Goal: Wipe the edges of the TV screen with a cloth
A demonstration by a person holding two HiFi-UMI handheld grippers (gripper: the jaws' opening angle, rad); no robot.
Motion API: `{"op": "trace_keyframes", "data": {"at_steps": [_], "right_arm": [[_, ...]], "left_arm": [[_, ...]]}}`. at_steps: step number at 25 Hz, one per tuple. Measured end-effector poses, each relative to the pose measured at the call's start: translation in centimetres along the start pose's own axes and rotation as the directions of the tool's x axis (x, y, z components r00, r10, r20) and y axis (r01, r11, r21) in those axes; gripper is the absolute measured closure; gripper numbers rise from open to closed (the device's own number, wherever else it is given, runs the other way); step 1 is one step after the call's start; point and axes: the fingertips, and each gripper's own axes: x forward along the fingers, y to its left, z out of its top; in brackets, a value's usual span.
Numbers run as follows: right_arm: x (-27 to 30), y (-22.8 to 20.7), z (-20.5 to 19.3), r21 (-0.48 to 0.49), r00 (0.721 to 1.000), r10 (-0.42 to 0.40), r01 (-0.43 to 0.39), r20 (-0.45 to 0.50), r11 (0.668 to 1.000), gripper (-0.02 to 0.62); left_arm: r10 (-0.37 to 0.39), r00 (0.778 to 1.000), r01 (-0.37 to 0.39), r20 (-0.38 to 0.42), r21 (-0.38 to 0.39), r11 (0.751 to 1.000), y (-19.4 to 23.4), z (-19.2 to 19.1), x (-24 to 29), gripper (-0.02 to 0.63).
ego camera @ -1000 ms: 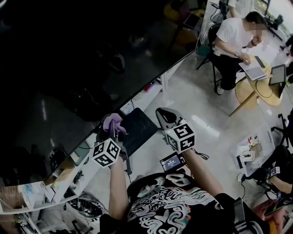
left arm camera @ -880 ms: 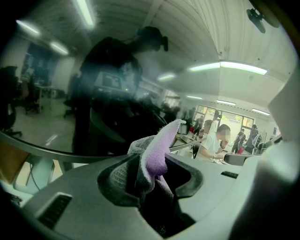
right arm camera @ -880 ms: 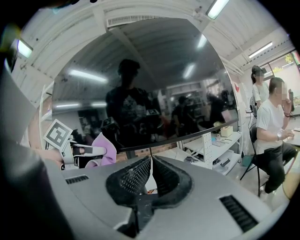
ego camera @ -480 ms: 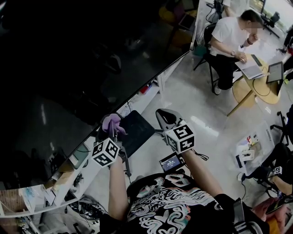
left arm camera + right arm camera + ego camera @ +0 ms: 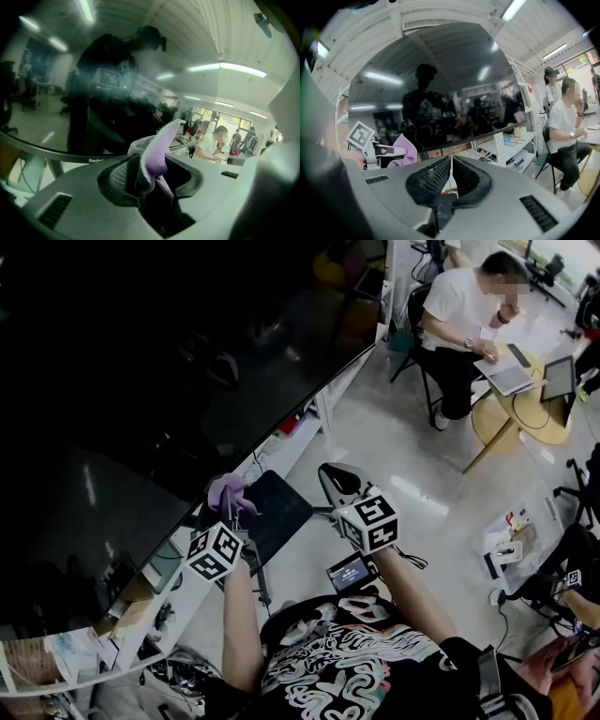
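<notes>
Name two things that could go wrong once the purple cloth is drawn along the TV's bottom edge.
1. The cloth sticks out of the left gripper only as a small tuft, so the hard jaw tips might scrape the TV screen.
2. The cloth looks loosely bunched and could slip free mid-wipe.

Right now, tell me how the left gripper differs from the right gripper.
The left gripper is shut on a purple cloth; the right gripper is shut on nothing. The left gripper sits by the TV screen's lower edge; the right gripper hangs farther out. Both have their jaws closed.
</notes>
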Motion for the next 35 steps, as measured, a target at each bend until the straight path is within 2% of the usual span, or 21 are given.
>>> {"op": "trace_keyframes", "data": {"at_steps": [24,28,35], "right_arm": [[-2.7,-3.0,0.4,0.004,0.997,-0.072,0.072,0.018,0.997,0.559],[-3.7,-3.6,0.9,0.030,0.996,-0.081,0.080,0.035,0.996,0.560],[-4.6,-3.8,1.2,0.011,0.993,-0.111,0.111,0.044,0.994,0.559]], "left_arm": [[-0.061,0.998,0.061,-0.015,-0.024,0.998,-3.3,-0.3,2.9,0.453],[-0.049,0.999,0.049,-0.013,-0.003,0.999,-3.9,-0.3,3.3,0.453],[-0.059,0.998,0.059,-0.024,0.006,0.998,-4.4,-0.4,3.6,0.453]]}}
